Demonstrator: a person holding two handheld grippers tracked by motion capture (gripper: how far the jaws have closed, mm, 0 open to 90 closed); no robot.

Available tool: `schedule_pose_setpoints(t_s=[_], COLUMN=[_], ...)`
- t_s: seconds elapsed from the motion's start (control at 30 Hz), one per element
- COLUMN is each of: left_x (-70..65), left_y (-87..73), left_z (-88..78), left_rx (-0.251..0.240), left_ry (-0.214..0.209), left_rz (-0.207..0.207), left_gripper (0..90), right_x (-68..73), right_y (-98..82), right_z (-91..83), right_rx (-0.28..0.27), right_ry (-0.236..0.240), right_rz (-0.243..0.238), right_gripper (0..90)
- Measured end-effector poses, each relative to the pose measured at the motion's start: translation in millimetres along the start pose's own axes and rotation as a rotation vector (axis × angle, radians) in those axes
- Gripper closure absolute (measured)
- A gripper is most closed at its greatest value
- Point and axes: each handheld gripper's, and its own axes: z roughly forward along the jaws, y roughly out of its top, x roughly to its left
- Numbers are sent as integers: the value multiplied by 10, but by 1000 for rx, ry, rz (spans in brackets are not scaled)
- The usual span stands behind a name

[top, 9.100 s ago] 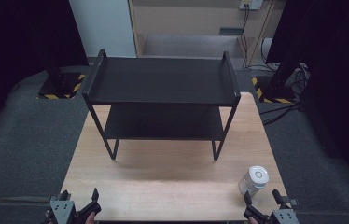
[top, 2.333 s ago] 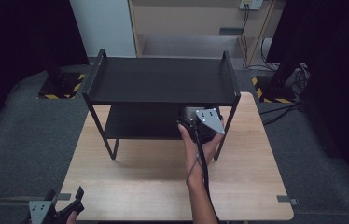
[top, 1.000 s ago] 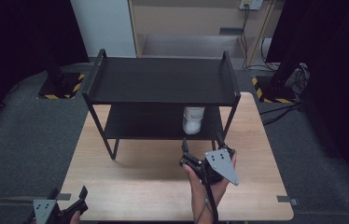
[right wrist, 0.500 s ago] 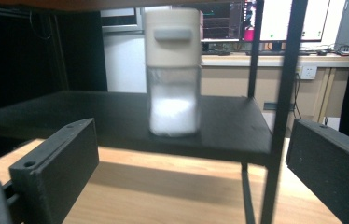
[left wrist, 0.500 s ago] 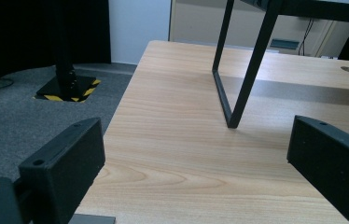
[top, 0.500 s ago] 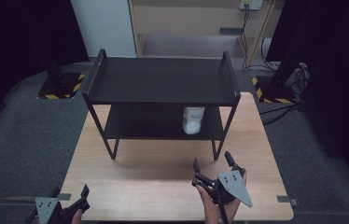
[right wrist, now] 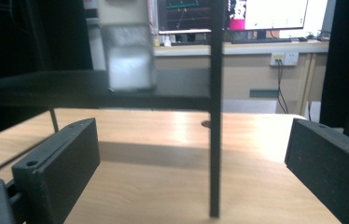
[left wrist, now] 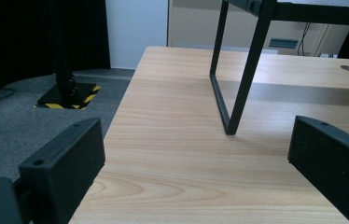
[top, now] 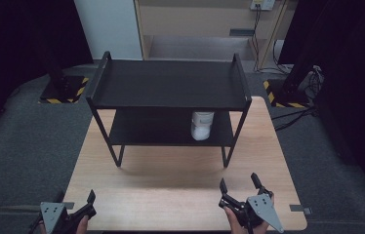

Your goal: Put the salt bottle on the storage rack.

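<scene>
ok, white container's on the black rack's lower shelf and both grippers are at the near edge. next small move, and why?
Probably just settle the right gripper at the near table edge. The white cylindrical container stands upright on the lower shelf of the black metal rack, apart from both grippers, and the right gripper's jaws are open and empty. The left gripper is also open at the wooden table edge.

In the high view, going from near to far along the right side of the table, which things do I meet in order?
Right claw → front right leg of the rack → white bottle on the lower shelf → top shelf → wall cabinet beyond the table.
</scene>
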Motion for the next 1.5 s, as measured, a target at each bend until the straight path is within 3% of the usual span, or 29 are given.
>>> schedule_pose_setpoints(t_s=[0.23,0.6,1.5], left_x=[2,-21,-78], left_y=[16,2,-2], left_z=[2,14,15], left_rx=[-5,-11,-9], left_ry=[10,19,28], left_rz=[5,12,21], left_gripper=[27,26,26], right_x=[-155,-389,-478], right_y=[-78,-203,-295], right_z=[-84,-156,-182], right_rx=[28,24,27], right_ry=[-37,-26,-43], right_rz=[3,12,20], right_gripper=[35,36,46])
